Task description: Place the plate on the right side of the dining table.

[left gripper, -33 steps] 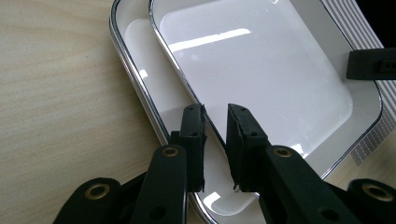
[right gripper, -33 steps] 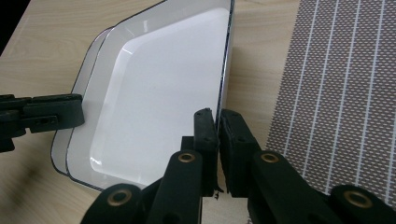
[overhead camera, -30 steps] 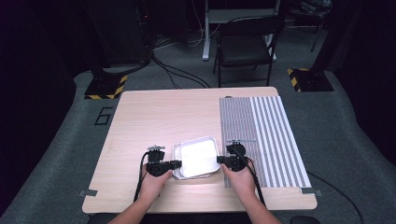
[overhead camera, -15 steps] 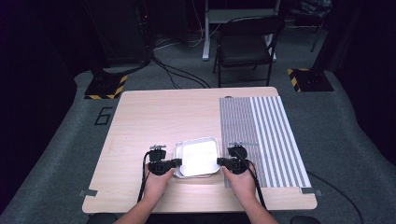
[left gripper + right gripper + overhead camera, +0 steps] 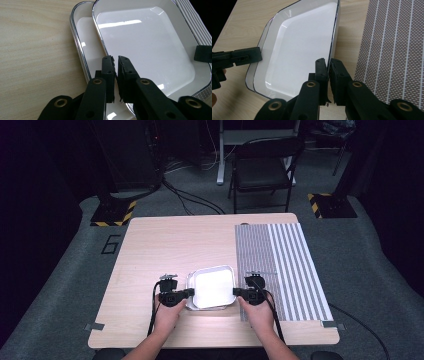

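White tray point(image 5: 212, 287), rim clamped between left tongs point(image 5: 189, 293), right tongs point(image 5: 237, 293)

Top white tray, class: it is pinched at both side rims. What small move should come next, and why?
Probably a short, level lift with both hands together. The left gripper and right gripper are each shut on a rim of the top tray, which sits nested, slightly offset, in a second tray on the table. Rising evenly should separate them.

Wooden table point(image 5: 165, 245) bears white trays point(image 5: 212, 287); striped mat point(image 5: 282, 265).
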